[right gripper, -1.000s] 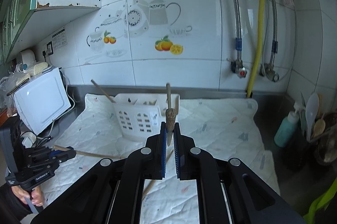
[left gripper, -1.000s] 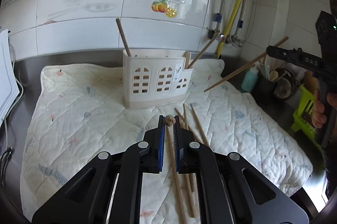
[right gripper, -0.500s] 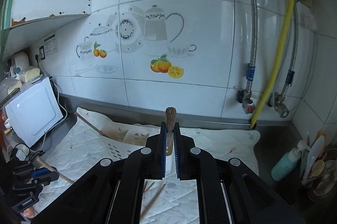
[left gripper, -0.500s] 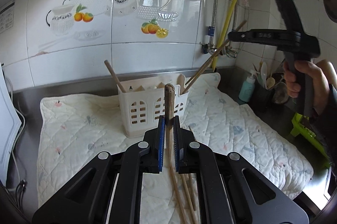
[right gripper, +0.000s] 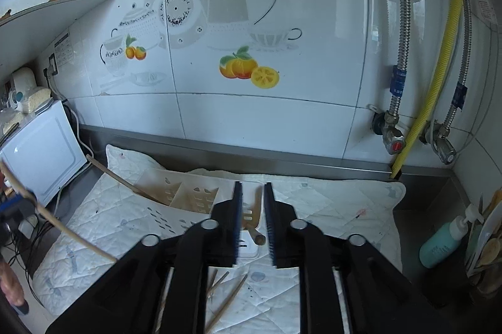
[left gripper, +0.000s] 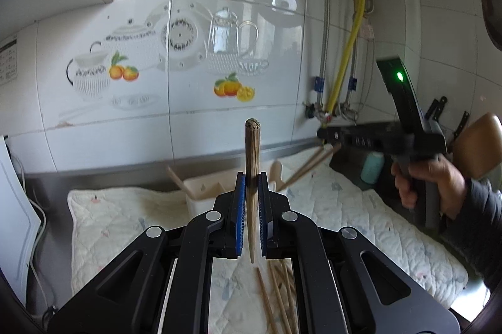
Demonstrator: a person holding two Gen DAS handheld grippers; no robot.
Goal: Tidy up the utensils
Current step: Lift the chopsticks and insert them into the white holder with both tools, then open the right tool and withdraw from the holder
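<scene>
My left gripper [left gripper: 252, 202] is clamped on a chopstick [left gripper: 252, 171], the blue pads pressing its middle. The stick stands nearly upright between my fingers, thick end up against the tiled wall, thin tip hanging below the pads over the quilt [left gripper: 345, 208].

My right gripper [right gripper: 252, 218] has just been opening: its fingers now stand a narrow gap apart, and no pad presses on anything. Seen through that gap, a chopstick [right gripper: 255, 235] lies in the holder [right gripper: 163, 208], its thick end toward me. From the left wrist view this gripper reaches in from the right, level with the holder's top, with a hand [left gripper: 429, 183] on its grip and a green light lit on its body.

The holder is a white plastic box with cut-out slots in its walls and dividers inside, standing on the quilt near the back of the worktop [right gripper: 420, 186]. In its left compartment one chopstick [right gripper: 116, 174] leans out to the left. At the right end a pale slotted spatula [right gripper: 252, 210] sits between my right fingers in that view. In the left wrist view two more chopsticks [left gripper: 309, 166] slant out of the right side toward the right gripper, blurred. I cannot tell what else the middle compartment holds.

Loose chopsticks [left gripper: 279, 293] lie on the quilt in front of the holder, under my left gripper. A teal bottle [right gripper: 444, 243] stands on the worktop to the right, well apart from the quilt's things.
</scene>
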